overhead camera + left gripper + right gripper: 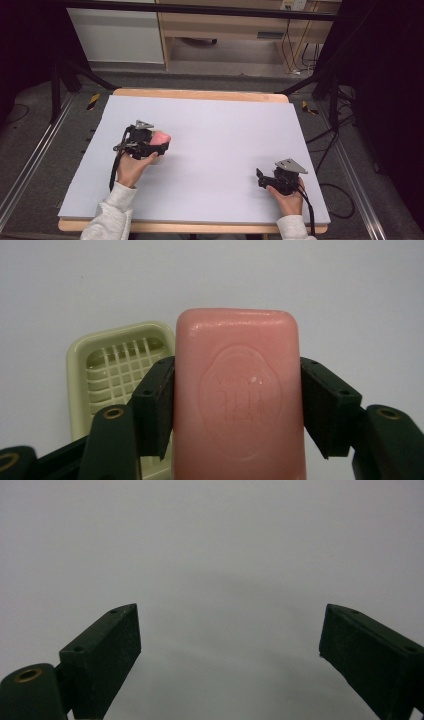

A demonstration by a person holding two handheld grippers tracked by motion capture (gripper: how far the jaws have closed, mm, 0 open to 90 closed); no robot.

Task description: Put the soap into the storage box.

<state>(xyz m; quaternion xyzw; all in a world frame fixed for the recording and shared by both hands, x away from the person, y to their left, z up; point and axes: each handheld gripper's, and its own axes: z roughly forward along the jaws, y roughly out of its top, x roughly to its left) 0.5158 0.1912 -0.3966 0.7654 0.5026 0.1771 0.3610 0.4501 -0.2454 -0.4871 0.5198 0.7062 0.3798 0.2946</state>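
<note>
High view: the tabletop point(215, 150) carries a pale grey sheet with a wooden edge showing at the far and near sides. Two hands in light grey sleeves come in from the bottom. The left claw point(161, 141) sits over the left-centre of the sheet, black, with a grey three-cornered plate on top, and a pink soap bar point(161, 137) shows at its tip. The right claw point(260, 176) rests low at the right near side, well apart from the left one, jaws pointing toward the left. A dark cable trails from each.

Left gripper view: left claw point(237, 400) clenched on the pink soap bar point(237, 390), one black jaw pressed to each long side. The bar stands upright in the frame, an oval stamp embossed on its face; lettering too faint to read. Behind and to the left, partly hidden by a jaw, a pale yellow-green soap dish point(117, 365) with a gridded drain floor lies on the grey sheet.

Right gripper view: right claw point(230, 645) released, jaws spread wide, plain grey sheet between them.
</note>
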